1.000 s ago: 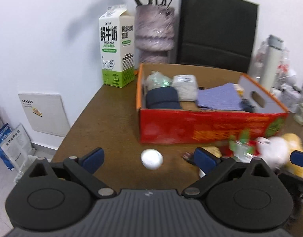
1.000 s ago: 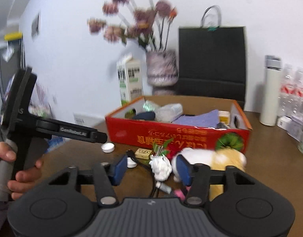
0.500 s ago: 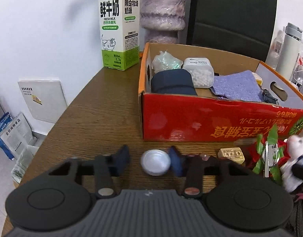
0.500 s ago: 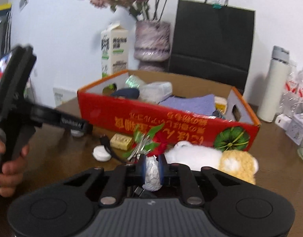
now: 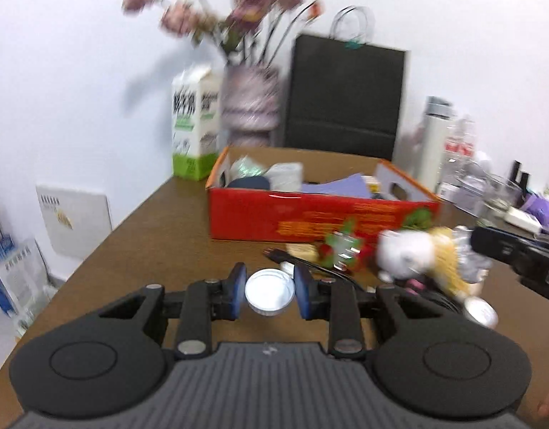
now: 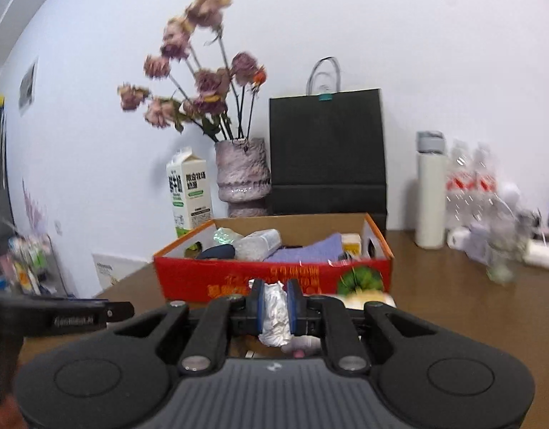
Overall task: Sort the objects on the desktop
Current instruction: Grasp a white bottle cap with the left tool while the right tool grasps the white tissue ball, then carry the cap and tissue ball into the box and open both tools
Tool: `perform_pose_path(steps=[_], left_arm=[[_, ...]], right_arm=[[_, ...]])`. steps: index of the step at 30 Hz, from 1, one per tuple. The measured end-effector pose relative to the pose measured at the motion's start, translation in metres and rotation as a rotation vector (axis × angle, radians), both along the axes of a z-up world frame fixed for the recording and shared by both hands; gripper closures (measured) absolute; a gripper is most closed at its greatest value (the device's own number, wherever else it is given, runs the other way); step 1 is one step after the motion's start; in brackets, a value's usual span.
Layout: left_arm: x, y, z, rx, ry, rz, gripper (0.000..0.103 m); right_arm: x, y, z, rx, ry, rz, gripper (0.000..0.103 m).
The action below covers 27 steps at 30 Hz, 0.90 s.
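My left gripper (image 5: 270,294) is shut on a small white round lid (image 5: 270,295), held a little above the brown table (image 5: 160,236). My right gripper (image 6: 275,307) is shut on a crumpled white wad of paper (image 6: 274,312), lifted in front of the red cardboard box (image 6: 210,277). That red box (image 5: 274,214) stands ahead of both grippers and holds a purple cloth (image 6: 310,250), a dark pouch and a clear container. Loose items lie before the box: a white and yellow plush toy (image 5: 413,252), a red and green ornament (image 5: 340,246), a black cable (image 5: 292,259).
A milk carton (image 5: 194,125), a vase of dried flowers (image 5: 249,105) and a black paper bag (image 5: 346,96) stand behind the box by the wall. A white flask (image 6: 431,193), water bottles and clutter fill the right side. The table's left edge drops to the floor.
Both grippers have shut, the left on the white lid, the right on the paper wad. Both have since lifted and drawn back from the box, carrying their objects.
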<state>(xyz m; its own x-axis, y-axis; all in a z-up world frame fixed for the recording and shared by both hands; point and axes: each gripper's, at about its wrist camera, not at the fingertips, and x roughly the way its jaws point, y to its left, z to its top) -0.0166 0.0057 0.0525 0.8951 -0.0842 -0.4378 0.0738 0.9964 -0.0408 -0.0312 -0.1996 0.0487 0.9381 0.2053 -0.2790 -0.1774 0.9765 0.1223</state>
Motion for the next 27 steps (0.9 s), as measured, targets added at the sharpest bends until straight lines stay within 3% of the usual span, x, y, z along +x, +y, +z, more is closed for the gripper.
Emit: perform_pose_path(steps=[3,6,10,16,18,20,22,23,25,27], left_arm=[[-0.024,-0.016,-0.006,0.015,0.027,-0.001,0.073],[-0.039,-0.026,-0.016,0.037,0.067,-0.015,0.073],[-0.052,-0.029,-0.029,0.035,0.129,-0.042,0.073],[-0.058,-0.034,-0.047,0.065,0.199,-0.057,0.073],[-0.062,-0.035,-0.049,0.078,0.19,-0.053,0.067],[-0.066,-0.035,-0.05,0.087,0.188,-0.052,0.051],[-0.07,-0.031,-0.051,0.071,0.198,-0.063,0.033],[-0.071,-0.029,-0.05,0.062,0.2,-0.069,0.031],[-0.074,-0.028,-0.051,0.074,0.194,-0.072,0.034],[-0.075,-0.03,-0.051,0.088,0.179,-0.072,0.05]], right_arm=[[-0.032,-0.007,-0.003,0.015,0.016,-0.006,0.091],[-0.055,-0.008,-0.012,-0.058,0.039,-0.006,0.091],[-0.074,-0.018,-0.032,-0.064,0.156,-0.002,0.091],[-0.088,-0.023,-0.053,-0.051,0.249,-0.032,0.088],[-0.092,-0.018,-0.053,-0.075,0.229,-0.045,0.084],[-0.093,-0.012,-0.054,-0.092,0.233,-0.038,0.077],[-0.096,-0.009,-0.055,-0.11,0.235,-0.034,0.077],[-0.096,-0.008,-0.055,-0.115,0.235,-0.033,0.077],[-0.095,-0.008,-0.055,-0.112,0.242,-0.034,0.077],[-0.09,-0.01,-0.056,-0.109,0.273,-0.038,0.077]])
